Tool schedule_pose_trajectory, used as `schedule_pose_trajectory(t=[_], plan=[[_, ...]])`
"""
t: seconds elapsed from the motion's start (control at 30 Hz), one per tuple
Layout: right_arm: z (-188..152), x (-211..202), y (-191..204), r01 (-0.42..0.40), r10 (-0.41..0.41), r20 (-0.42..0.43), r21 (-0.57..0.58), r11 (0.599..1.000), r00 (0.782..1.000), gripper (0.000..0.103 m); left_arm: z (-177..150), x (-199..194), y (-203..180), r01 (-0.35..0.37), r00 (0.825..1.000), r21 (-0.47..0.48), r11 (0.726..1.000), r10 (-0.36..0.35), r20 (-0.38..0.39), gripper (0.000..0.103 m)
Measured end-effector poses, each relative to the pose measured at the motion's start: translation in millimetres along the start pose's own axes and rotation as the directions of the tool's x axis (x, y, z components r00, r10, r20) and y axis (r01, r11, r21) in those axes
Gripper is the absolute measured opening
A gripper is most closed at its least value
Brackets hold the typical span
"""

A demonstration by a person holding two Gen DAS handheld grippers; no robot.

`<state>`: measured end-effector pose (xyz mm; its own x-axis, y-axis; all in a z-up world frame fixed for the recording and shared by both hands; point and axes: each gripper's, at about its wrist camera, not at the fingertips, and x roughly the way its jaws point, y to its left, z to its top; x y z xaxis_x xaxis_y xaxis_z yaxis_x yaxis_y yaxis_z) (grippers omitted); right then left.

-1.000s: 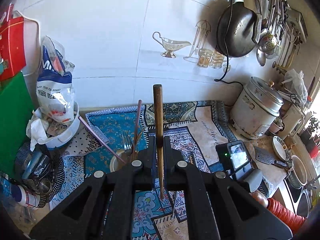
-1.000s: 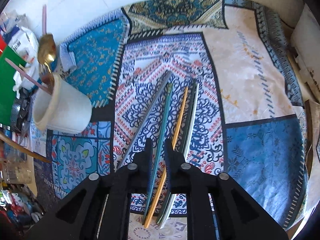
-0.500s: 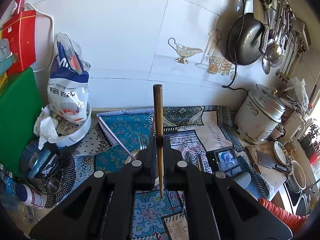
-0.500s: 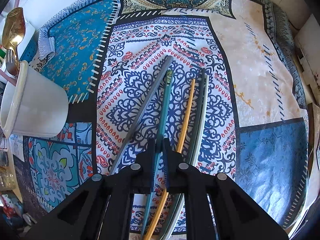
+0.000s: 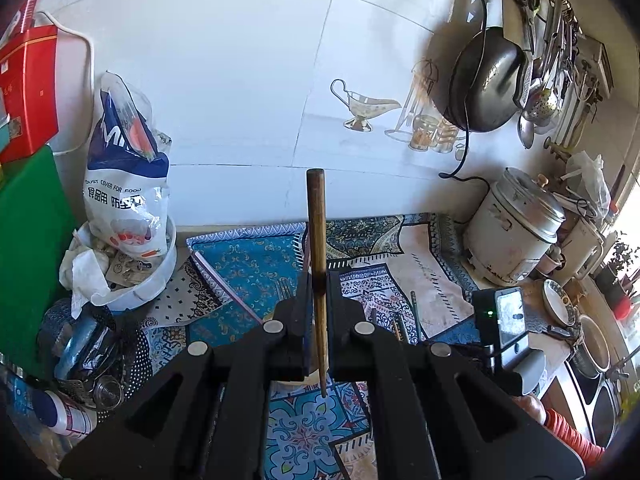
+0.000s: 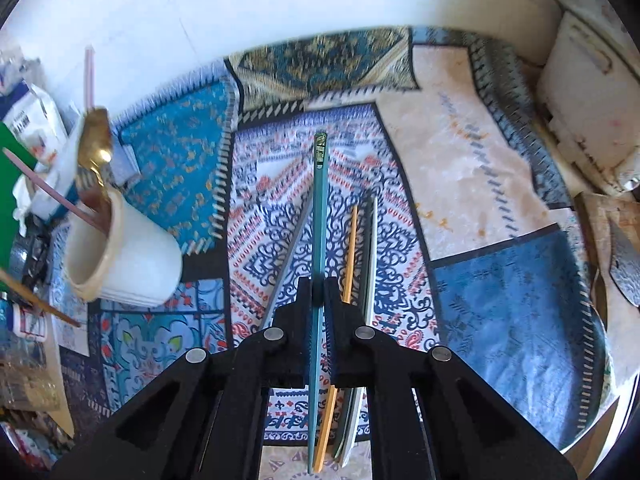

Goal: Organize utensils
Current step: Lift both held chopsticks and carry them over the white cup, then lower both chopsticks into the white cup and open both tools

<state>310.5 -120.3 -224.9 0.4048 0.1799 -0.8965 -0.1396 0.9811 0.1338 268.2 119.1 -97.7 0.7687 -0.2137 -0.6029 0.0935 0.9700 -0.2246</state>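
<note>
The left claw [image 5: 316, 284] is clamped on a brown wooden chopstick [image 5: 317, 240], which stands nearly upright between the pads, its blunt end toward 12 o'clock against the white tiled wall [image 5: 240, 80] and its thin tip hanging below the fingers over the patterned cloth [image 5: 248, 264] on the table. The right claw [image 6: 318, 292] is closed tight on a teal chopstick [image 6: 319, 216], gripped at about its middle, so that the stick runs from 12 o'clock, over the blue-and-red patterned cloth [image 6: 272, 208], down past the fingers toward 6 o'clock. Just beside it at 3 o'clock an orange chopstick [image 6: 351, 248] and a pale grey-green one [image 6: 370, 256] lie flat on the cloth, and a grey chopstick [image 6: 290, 256] lies slanting at the teal one's 9 o'clock side. A white ceramic cup [image 6: 124, 264] stands at 9 o'clock in the right wrist view, well apart from the loose sticks, holding a gold spoon [image 6: 94, 140], a fork [image 6: 86, 178] and pink chopsticks [image 6: 60, 196]. In the left wrist view a rice cooker [image 5: 516, 232] sits at 3 o'clock, a dark wok [image 5: 484, 88] hangs on the wall at 2 o'clock, and a printed plastic bag [image 5: 124, 168] leans in a white bowl [image 5: 160, 276] at 9 o'clock.
</note>
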Motion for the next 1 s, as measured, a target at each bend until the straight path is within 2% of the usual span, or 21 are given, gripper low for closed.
schedule_pose_trajectory(t=[0.17, 0.3, 0.57, 0.8, 1.0], plan=[[-2.2, -35.2, -3.9, -0.002, 0.000, 0.102, 0.024, 1.000, 0.995, 0.005, 6.5, 0.5, 0.3, 0.006, 1.000, 0.011, 1.000, -0.007, 0.015, 0.004], [6.3, -60.3, 4.2, -0.020, 0.017, 0.190, 0.013, 1.000, 0.982, 0.005, 11.3, 0.7, 2.3, 0.003, 1.000, 0.017, 1.000, -0.003, 0.028, 0.004], [45.0, -95.3, 44.7, -0.087, 0.104, 0.347, -0.062, 0.994, 0.932, 0.005, 21.4, -2.3, 11.7, -0.018, 0.998, 0.022, 1.000, 0.017, 0.055, 0.004], [75.2, -94.8, 99.8, -0.139, 0.194, 0.401, -0.163, 0.977, 0.895, 0.005, 26.5, 1.5, 27.5, -0.033, 0.998, -0.004, 0.999, 0.033, 0.060, 0.004], [93.5, -68.6, 134.0, -0.170, 0.239, 0.388, -0.204, 0.964, 0.890, 0.005, 27.4, 16.0, 39.9, -0.044, 0.998, -0.025, 0.999, 0.045, 0.040, 0.004]])
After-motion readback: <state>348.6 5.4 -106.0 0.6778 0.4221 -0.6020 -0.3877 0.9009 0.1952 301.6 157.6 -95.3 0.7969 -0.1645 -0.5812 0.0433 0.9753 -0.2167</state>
